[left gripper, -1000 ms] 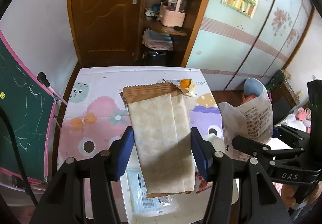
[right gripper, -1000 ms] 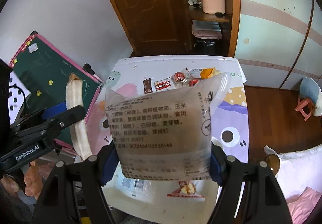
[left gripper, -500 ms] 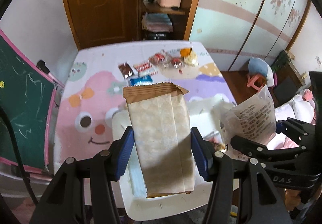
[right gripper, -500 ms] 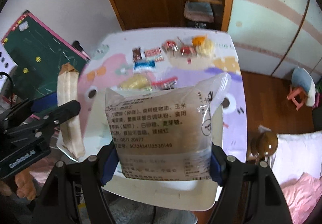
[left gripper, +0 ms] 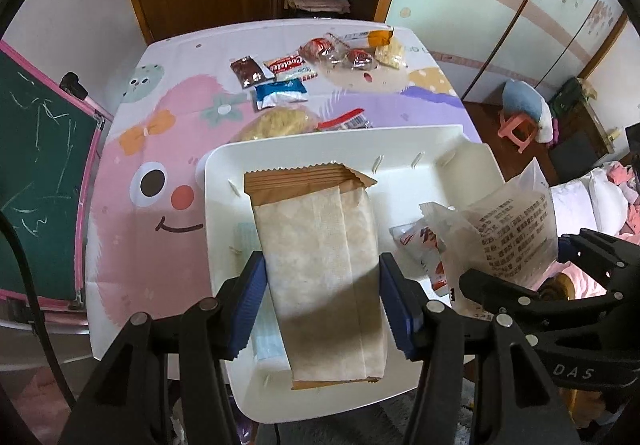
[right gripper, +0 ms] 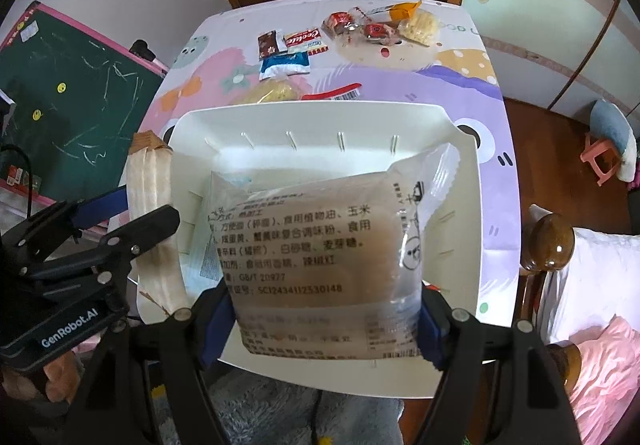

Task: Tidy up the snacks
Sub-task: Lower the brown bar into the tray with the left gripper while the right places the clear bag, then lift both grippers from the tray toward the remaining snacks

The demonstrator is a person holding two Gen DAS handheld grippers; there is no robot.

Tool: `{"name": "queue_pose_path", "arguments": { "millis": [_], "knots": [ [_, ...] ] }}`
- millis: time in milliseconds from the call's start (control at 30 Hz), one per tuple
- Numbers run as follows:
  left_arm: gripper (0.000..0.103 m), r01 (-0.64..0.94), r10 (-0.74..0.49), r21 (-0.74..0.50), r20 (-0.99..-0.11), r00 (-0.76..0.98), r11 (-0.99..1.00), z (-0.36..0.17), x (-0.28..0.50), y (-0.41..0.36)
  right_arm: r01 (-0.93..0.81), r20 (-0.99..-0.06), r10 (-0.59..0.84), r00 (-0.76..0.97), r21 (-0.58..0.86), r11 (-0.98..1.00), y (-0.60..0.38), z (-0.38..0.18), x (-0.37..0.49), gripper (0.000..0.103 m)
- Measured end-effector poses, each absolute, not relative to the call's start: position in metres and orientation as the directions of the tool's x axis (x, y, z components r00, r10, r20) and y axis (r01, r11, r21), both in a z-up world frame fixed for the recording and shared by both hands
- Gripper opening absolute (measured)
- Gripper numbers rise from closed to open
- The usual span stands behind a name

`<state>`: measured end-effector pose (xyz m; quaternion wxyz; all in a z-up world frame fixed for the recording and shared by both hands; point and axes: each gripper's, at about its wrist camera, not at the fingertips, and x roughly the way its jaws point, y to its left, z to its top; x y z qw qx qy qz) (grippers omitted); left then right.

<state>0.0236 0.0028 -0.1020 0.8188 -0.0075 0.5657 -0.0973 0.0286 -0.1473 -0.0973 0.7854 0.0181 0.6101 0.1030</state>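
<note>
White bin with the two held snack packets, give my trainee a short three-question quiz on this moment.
1. True or false: the left tool grips a brown paper packet.
2. What does the right tool hold? A) a translucent printed packet B) a blue wrapper C) nothing
3. Both held packets hang above which container?

Key: 1 true. 2 A. 3 the white bin, while loose snacks lie on the table beyond it.
</note>
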Motion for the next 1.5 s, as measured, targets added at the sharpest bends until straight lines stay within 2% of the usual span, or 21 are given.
{"name": "queue_pose_path", "arguments": {
  "millis": [467,500,600,700,767,900,1500],
  "knots": [
    [0.055,0.144,-0.153,-0.124,-0.964,0.219,0.982,-0.141,0.028,0.003,-0.154,-0.980,0.166,0.107,0.148,0.977,-0.140,-0.130,0.030,0.078],
    [0.057,0.143,-0.156,-0.126,-0.963,0.219,0.982,-0.141,0.028,0.003,-0.153,-0.982,0.160,0.100,0.144,0.978,-0.140,-0.132,0.030,0.080],
    [0.075,0.132,-0.139,-0.111,-0.965,0.223,0.985,-0.140,0.029,0.005,-0.144,-0.987,0.132,0.092,0.118,0.983,-0.141,-0.136,0.029,0.083],
    [0.085,0.096,-0.154,-0.136,-0.963,0.223,0.986,-0.141,0.030,0.013,-0.118,-0.986,0.130,0.103,0.118,0.986,-0.145,-0.136,0.031,0.086],
    [0.087,0.070,-0.188,-0.176,-0.956,0.226,0.982,-0.140,0.030,0.020,-0.103,-0.983,0.120,0.142,0.106,0.989,-0.149,-0.132,0.031,0.088],
    [0.087,0.065,-0.188,-0.178,-0.949,0.254,0.982,-0.136,0.027,0.022,-0.101,-0.975,0.111,0.192,0.092,0.991,-0.151,-0.122,0.032,0.091],
    [0.087,0.073,-0.154,-0.137,-0.924,0.349,0.988,-0.113,0.022,0.018,-0.108,-0.972,0.119,0.200,0.099,0.989,-0.153,-0.120,0.033,0.091]
  ]
}}
